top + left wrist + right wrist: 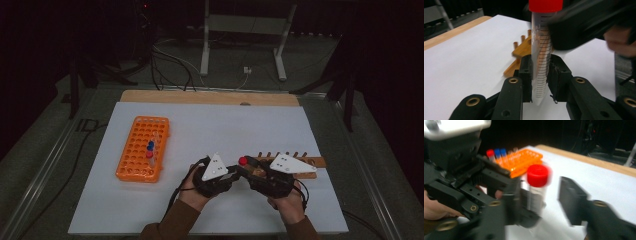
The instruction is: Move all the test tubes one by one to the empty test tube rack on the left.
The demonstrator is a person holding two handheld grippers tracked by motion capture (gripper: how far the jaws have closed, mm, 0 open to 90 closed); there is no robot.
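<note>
While the red-capped tube [541, 57] stands upright between your two hands, just in front of the wooden peg rack [305, 167], your left gripper [540, 75] pinches it low on its graduated wall, both pads pressed against the plastic. Your right gripper [541, 200] is spread: one jaw sits close beside the tube under the red cap [537, 175], the other stands well apart, so nothing is clamped there. This looks like a handover or a cap grip in the middle of being set up. The next move calls for you to bring the right jaws level with the cap or the upper wall, then press them shut before the left lets go. Keep the tube vertical meanwhile. Off to your left waits the orange rack [142, 148], already holding capped tubes [150, 150].
</note>
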